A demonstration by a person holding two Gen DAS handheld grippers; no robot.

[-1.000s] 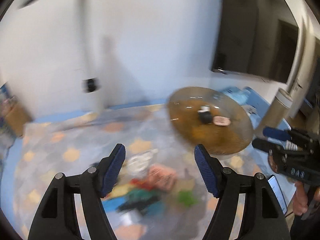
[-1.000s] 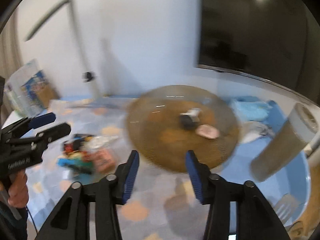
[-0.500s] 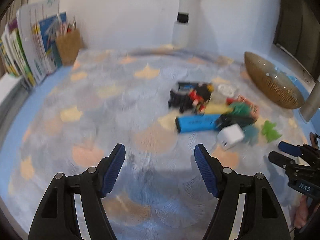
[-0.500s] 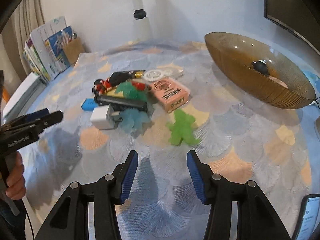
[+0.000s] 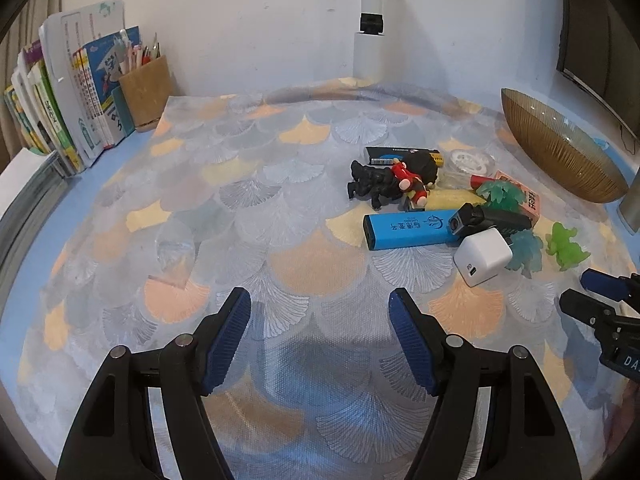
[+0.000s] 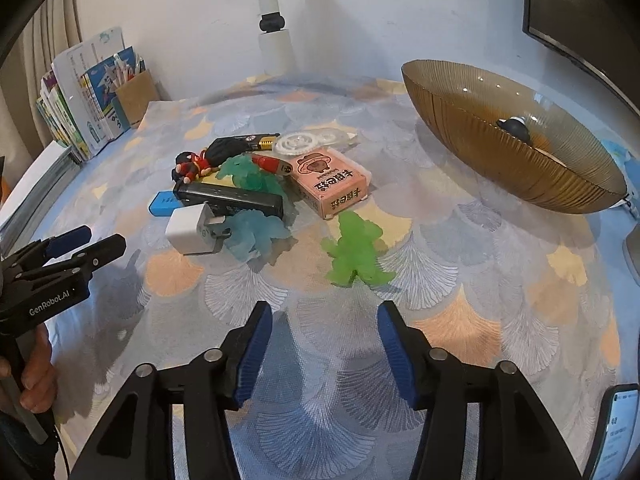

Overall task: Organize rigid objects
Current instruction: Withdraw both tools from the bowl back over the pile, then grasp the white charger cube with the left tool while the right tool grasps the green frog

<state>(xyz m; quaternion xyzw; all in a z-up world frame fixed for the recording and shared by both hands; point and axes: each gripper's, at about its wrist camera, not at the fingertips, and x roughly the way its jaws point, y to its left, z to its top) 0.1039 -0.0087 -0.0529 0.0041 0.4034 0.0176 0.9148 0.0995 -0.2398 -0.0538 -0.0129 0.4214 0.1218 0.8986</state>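
A pile of small objects lies on the patterned mat: a blue lighter (image 5: 408, 230), a white charger cube (image 5: 483, 257) (image 6: 191, 229), a black box (image 6: 230, 199), a pink card box (image 6: 329, 182), a green toy figure (image 6: 354, 249) (image 5: 566, 245), a pale blue toy (image 6: 256, 236), a red-and-black doll (image 5: 404, 178) and a clear tape dispenser (image 6: 308, 141). A brown ribbed bowl (image 6: 516, 160) (image 5: 560, 150) stands to the right and holds a small black item (image 6: 516, 127). My left gripper (image 5: 320, 342) is open and empty, left of the pile. My right gripper (image 6: 325, 350) is open and empty, in front of the green toy.
Books (image 5: 60, 92) and a brown pen holder (image 5: 146, 94) stand at the far left by the wall. A white pole (image 6: 274, 20) rises behind the mat. A phone (image 6: 616, 428) lies at the near right edge. A dark screen (image 6: 580, 8) hangs at the upper right.
Both cameras have swung down from the wall and bowl to the mat. The pile now lies in plain view ahead of both grippers. Both jaws stay open.
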